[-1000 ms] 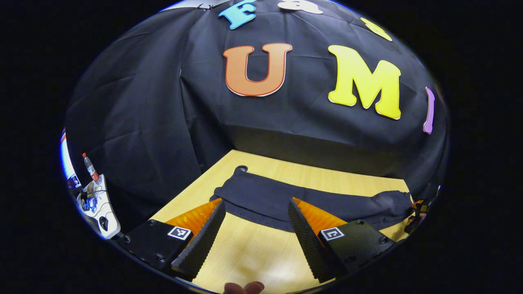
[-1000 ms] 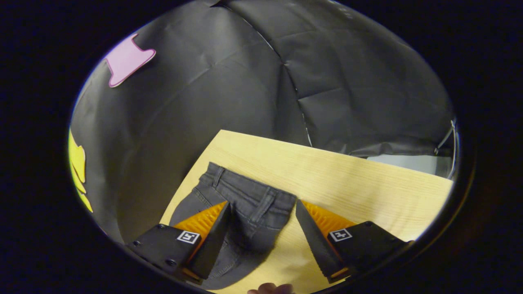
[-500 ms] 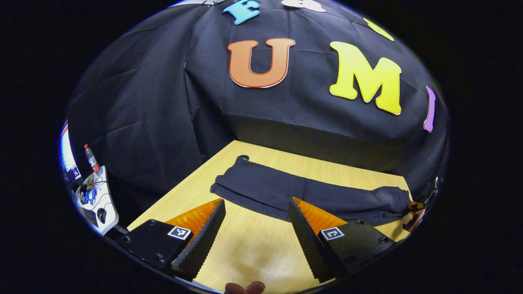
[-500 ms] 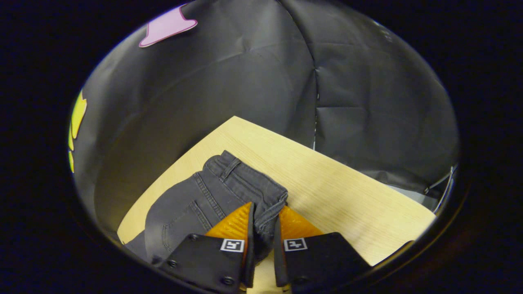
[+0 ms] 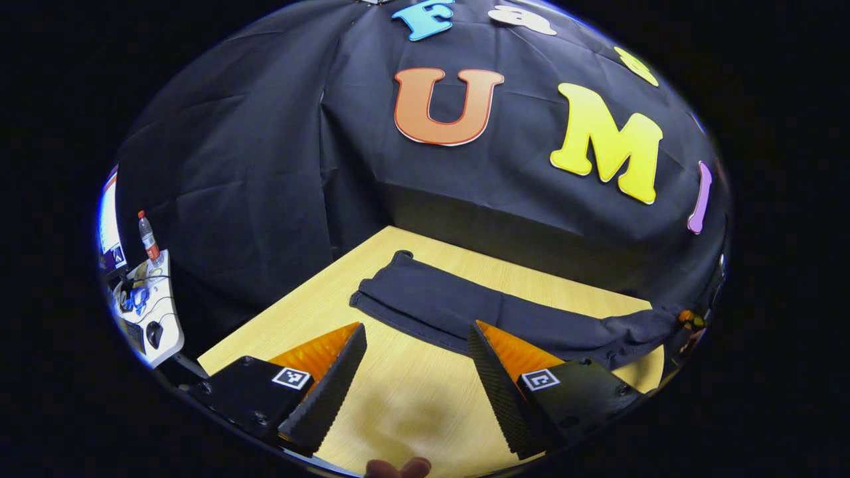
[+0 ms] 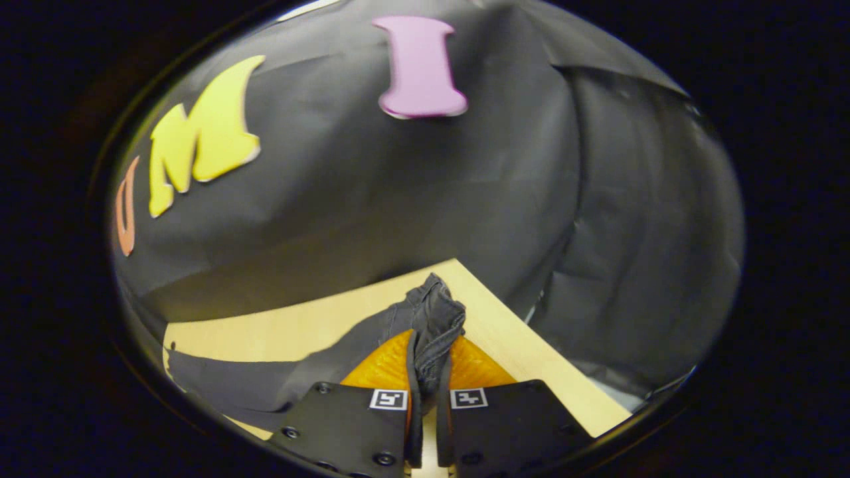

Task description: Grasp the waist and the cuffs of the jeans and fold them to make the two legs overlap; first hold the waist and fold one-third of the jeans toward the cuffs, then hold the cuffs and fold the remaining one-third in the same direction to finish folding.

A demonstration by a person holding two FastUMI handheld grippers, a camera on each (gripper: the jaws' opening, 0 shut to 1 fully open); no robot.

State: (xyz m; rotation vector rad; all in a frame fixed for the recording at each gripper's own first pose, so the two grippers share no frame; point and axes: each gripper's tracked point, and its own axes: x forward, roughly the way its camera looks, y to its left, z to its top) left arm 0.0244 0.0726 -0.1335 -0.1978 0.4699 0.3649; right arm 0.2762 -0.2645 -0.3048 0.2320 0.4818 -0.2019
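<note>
Dark jeans [image 5: 465, 309] lie stretched across the wooden table [image 5: 412, 398], cuffs [image 5: 388, 275] at the left and waist at the far right. In the left gripper view my left gripper [image 5: 417, 332] hovers open over bare wood just short of the near leg edge, nothing between its fingers. The right gripper [image 5: 690, 326] shows small at the far right edge by the raised waist. In the right gripper view my right gripper [image 6: 428, 348] is shut on the bunched waistband [image 6: 438, 312], which is lifted off the table [image 6: 524, 345]. The legs [image 6: 265, 378] trail away to the left.
A white side desk [image 5: 149, 318] with a bottle [image 5: 147, 234], a mouse and cables stands beyond the table's left edge. Black cloth walls close in behind and to the right of the table. A person's fingertip [image 5: 398, 467] shows at the bottom.
My right gripper shut on the waistband, lifted it and swung left toward the legs. My left gripper stayed open and drew back slightly from the jeans' near edge.
</note>
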